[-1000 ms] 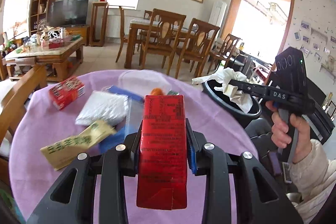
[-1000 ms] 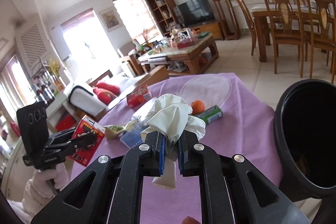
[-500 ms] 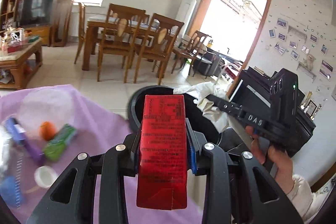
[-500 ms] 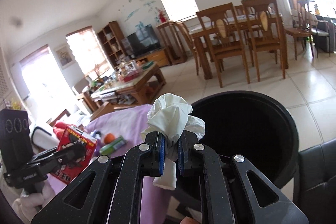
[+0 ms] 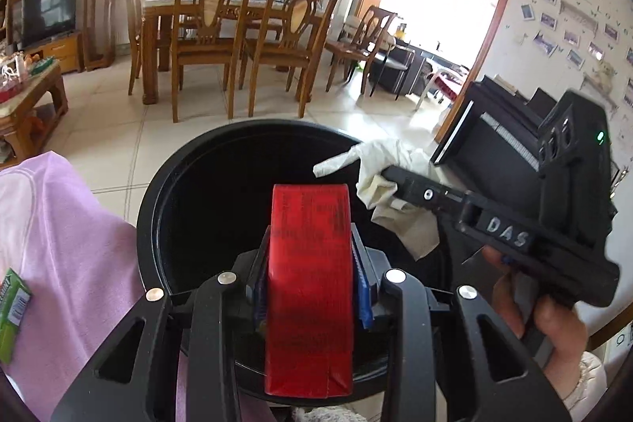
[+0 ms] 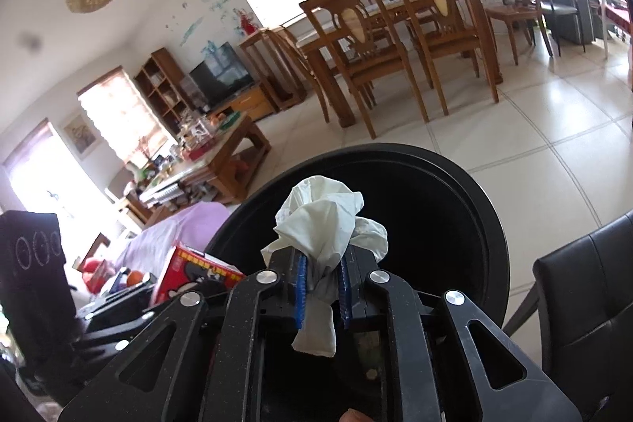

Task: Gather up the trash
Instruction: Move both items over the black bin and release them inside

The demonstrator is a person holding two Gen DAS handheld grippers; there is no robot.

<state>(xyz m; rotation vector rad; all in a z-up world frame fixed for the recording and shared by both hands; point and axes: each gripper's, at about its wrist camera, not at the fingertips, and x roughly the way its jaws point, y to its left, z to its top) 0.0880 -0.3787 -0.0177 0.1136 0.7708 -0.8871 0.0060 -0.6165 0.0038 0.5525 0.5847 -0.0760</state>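
the trash bin [image 5: 158,224] stands on the floor just beside the table [image 5: 71,248], at the table's right in the left wrist view. the box [image 5: 308,287] sits between the jaws of the left gripper [image 5: 310,287], above the bin's mouth. the tissue [image 6: 320,236] is between the opening jaws of the right gripper [image 6: 322,287], also over the bin's mouth and to the right of the box. a small packet [image 5: 10,311] lies on the table at the far left. behind the bin stand the dining chairs [image 5: 253,38], and a coffee table [image 6: 221,153] is further left.
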